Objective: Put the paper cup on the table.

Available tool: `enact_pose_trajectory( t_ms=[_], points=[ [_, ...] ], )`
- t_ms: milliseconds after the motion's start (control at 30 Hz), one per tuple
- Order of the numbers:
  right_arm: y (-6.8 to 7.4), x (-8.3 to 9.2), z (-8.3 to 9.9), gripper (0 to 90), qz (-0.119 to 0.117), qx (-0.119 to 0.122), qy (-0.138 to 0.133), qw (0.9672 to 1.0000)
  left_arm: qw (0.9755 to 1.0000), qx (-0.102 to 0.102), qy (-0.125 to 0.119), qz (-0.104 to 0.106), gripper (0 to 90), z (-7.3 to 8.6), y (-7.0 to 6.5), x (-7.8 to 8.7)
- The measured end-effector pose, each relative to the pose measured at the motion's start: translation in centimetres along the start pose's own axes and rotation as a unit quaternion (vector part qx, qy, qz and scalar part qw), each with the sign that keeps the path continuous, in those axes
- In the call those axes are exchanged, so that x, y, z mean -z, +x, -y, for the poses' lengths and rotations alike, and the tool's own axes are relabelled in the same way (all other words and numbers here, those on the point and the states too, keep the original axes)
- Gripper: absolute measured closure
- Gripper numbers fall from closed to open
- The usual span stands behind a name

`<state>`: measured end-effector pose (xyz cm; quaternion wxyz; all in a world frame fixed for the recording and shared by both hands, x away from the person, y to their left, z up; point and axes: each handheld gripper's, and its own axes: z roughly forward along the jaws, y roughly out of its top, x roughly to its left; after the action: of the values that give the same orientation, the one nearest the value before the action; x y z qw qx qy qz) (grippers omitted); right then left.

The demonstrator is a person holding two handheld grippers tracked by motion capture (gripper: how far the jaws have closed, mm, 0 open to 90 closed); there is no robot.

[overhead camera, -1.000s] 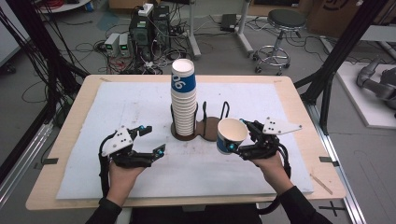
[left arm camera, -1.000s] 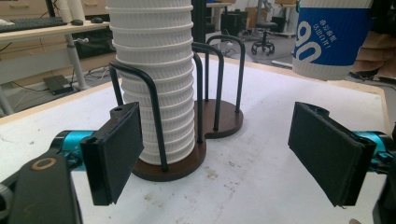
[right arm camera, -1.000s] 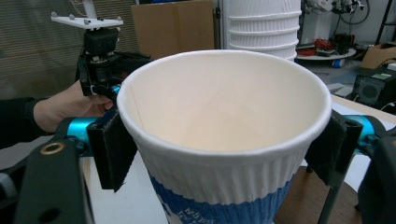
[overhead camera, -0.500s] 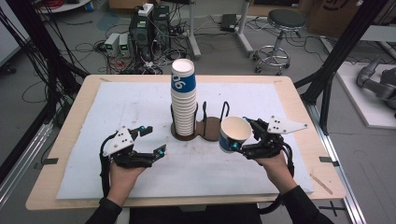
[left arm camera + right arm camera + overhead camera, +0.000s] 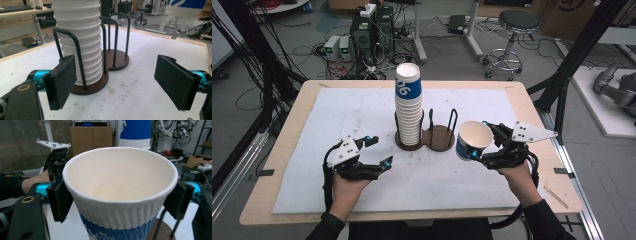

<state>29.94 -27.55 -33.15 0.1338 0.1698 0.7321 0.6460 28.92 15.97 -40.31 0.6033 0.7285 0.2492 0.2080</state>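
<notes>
A tall stack of white and blue paper cups (image 5: 409, 107) (image 5: 80, 40) stands in the left ring of a brown two-place wire cup holder (image 5: 439, 136) (image 5: 117, 60) at mid table. A single paper cup (image 5: 473, 140) (image 5: 120, 195) is held in the air right of the holder, mouth tilted up, with my right gripper (image 5: 484, 150) (image 5: 120, 200) shut on its sides. My left gripper (image 5: 379, 152) (image 5: 120, 82) rests low at the front left, open, nothing between its black pads (image 5: 62, 80), pointing toward the stack.
The holder's right ring (image 5: 447, 135) holds no cup. A white mat (image 5: 362, 110) covers the wooden table (image 5: 277, 150). Beyond the far edge stand black frame posts (image 5: 572, 65), a stool (image 5: 512, 30) and cabled equipment (image 5: 367, 30).
My right hand has lifted the single cup a little and carried it rightward, away from the holder. The left hand stays where it was.
</notes>
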Motion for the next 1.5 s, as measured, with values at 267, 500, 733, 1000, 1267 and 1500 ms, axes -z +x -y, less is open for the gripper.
enact_pose_trajectory(
  t_ms=[267, 500, 733, 1000, 1267, 1500],
  points=[
    [-0.9, 1.2, -0.4, 21.5, 0.021, -0.001, -0.006, 0.9998, 1.0000, 0.008, 0.001, -0.001, 17.9, 0.2, 0.3, 0.0],
    [-1.6, 1.8, -0.4, 21.5, 0.036, -0.003, -0.007, 0.9993, 0.9999, 0.010, 0.001, -0.001, 17.9, 0.3, 0.3, 0.0],
    [-2.5, 2.0, 0.1, 21.4, 0.052, -0.009, 0.000, 0.9986, 0.9999, 0.011, 0.003, -0.002, 17.9, 0.4, 0.4, 0.2],
    [-3.5, 2.5, 0.5, 21.4, 0.077, -0.011, 0.003, 0.9970, 0.9999, 0.010, 0.006, -0.002, 17.9, 0.4, 0.3, 0.1],
    [-4.9, 2.9, 1.4, 21.4, 0.114, -0.016, 0.014, 0.9933, 0.9999, 0.009, 0.008, -0.001, 17.9, 0.5, 0.3, 0.0],
    [-6.0, 3.1, 2.3, 21.4, 0.146, -0.023, 0.016, 0.9889, 0.9999, 0.009, 0.010, -0.001, 17.8, 0.5, 0.3, -0.1]
  ],
)
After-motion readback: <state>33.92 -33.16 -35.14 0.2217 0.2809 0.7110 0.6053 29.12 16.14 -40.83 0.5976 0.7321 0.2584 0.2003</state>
